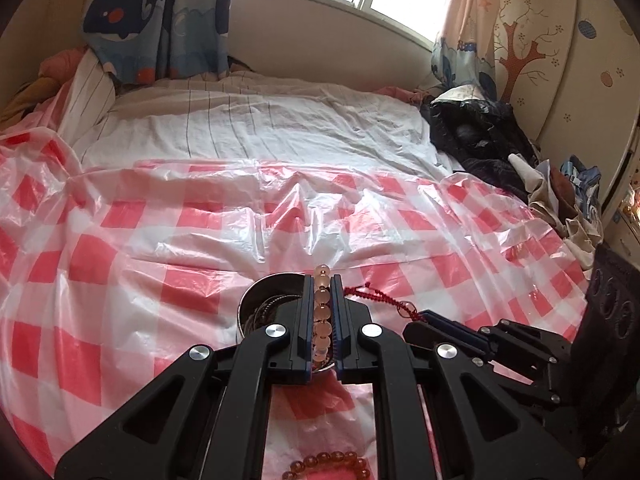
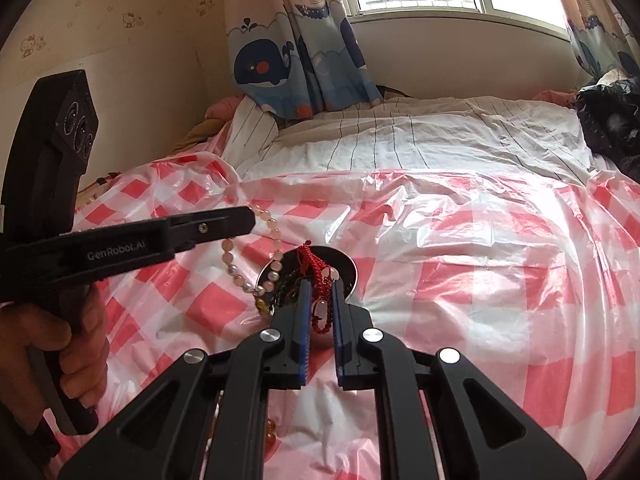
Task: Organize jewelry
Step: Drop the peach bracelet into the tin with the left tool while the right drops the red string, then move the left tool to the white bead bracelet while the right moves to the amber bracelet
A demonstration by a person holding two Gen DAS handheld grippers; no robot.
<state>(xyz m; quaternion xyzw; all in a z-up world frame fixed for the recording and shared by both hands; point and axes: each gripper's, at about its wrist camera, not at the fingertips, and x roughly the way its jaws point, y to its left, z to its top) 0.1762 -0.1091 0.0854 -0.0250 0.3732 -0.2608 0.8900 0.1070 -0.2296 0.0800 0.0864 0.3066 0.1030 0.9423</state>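
Sunlight from a window falls on a bed with a white striped sheet, its near half covered by a crinkled red-and-white checked plastic sheet. Whale-print curtains hang at the head of the bed, and a heap of dark clothing lies along its right edge.

On the plastic sheet stands a small round shiny metal bowl, with jewelry already inside it, though the pieces are too dark to tell apart.

The left claw is clamped on a pale pink round-bead bracelet, the beads lined up between its blue pads. In the right wrist view the left claw reaches in from the left, and the bracelet hangs from it in a loop, its lower end meeting the bowl's left rim.

The right claw is closed on a red braided cord bracelet with pale beads, holding it over the bowl. In the left wrist view the right claw sits just beside the left one, the red cord trailing from its tip.

An amber-orange bead bracelet lies on the plastic sheet below the left claw, well short of the bowl.
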